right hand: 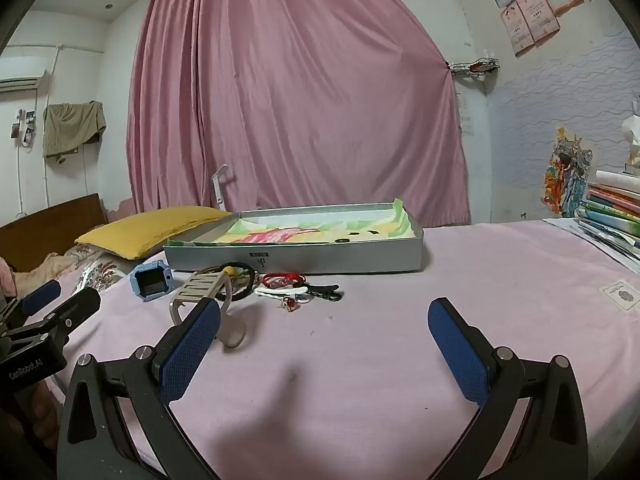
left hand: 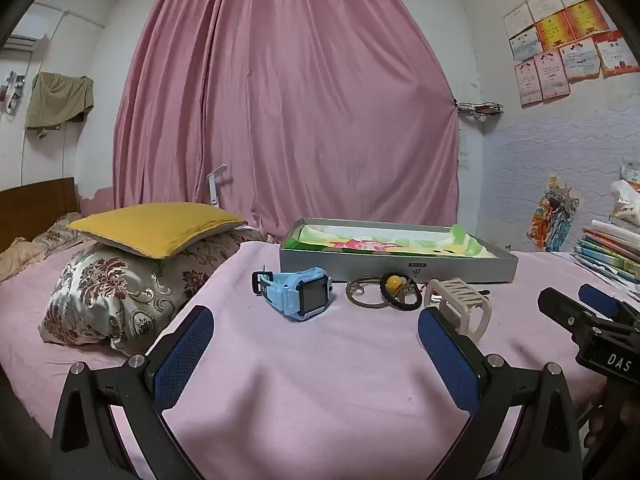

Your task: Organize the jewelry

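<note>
A shallow grey box (left hand: pixel 396 266) (right hand: pixel 296 258) with a flowered lining stands on the pink bedsheet. In front of it lie a blue smartwatch (left hand: pixel 298 292) (right hand: pixel 152 280), a hair tie with a yellow bead (left hand: pixel 394 282) (right hand: pixel 230 271), a beige watch strap (left hand: pixel 460 300) (right hand: pixel 204 286), a red cord bracelet (right hand: pixel 282 279), a white band (right hand: pixel 280 292), a black clasp (right hand: pixel 326 293) and a small red ring (right hand: pixel 290 303). My left gripper (left hand: pixel 316 340) is open and empty, short of the watch. My right gripper (right hand: pixel 324 332) is open and empty, right of the strap.
A yellow cushion (left hand: pixel 156 228) on a patterned pillow (left hand: pixel 120 292) lies at the left. A stack of books (left hand: pixel 612 248) (right hand: pixel 612 212) sits at the right edge. A pink curtain (left hand: pixel 288 100) hangs behind the bed.
</note>
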